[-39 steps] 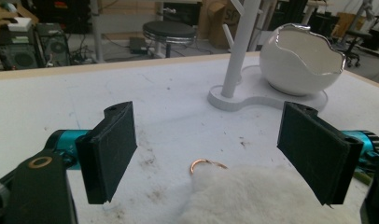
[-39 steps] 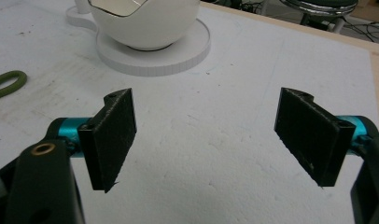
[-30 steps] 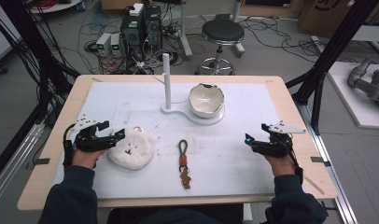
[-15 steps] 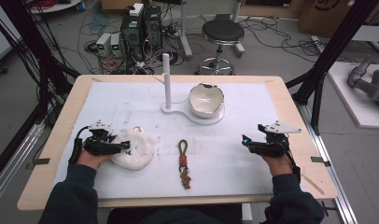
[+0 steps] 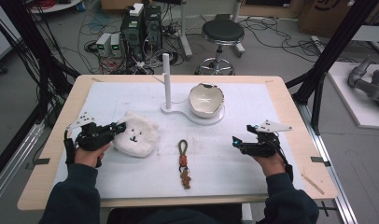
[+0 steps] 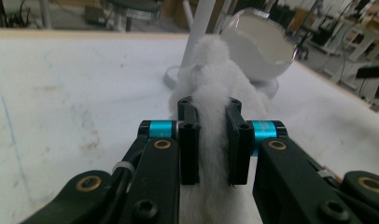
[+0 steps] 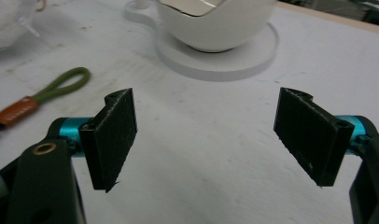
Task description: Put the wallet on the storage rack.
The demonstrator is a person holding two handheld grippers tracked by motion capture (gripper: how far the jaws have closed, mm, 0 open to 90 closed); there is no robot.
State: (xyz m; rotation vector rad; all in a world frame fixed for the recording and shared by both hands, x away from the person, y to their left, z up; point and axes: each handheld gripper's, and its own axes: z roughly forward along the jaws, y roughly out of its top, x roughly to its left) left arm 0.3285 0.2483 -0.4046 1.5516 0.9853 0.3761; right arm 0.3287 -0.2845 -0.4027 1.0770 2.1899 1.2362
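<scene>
Left gripper [image 5: 114, 129] has just been closing and now pinches the left rim of the white fluffy bear-face plush pouch [image 5: 135, 138]; in the left gripper view the pads [image 6: 189, 140] squeeze a ridge of fur [image 6: 211, 140] between them, so the grip looks seated. The pouch sits at about 9 o'clock on the white table mat [image 5: 234, 172], face up, its near-left edge tilted off the mat.

Right gripper [image 5: 239, 142] hovers at 3 o'clock, jaws wide with nothing between them, pointing toward the mat centre.

Other items: an olive-and-orange strap keyring with a small brown charm [image 5: 183, 161] at 6 o'clock, a white cracked-egg-shaped ceramic bowl [image 5: 206, 99] at 12 o'clock on a white stand base with an upright post [image 5: 167, 81].

My read on the step:
- The bite is on fur and soft edge only. Lift slowly; a jerk could let the pile slip out.
- Keep the wrist level so the pouch hangs rather than peels.
- Clear the keyring at its 3 o'clock; don't drag across it.
- If the pouch is headed for the post or bowl, bring the right gripper in to steady the free rim.
</scene>
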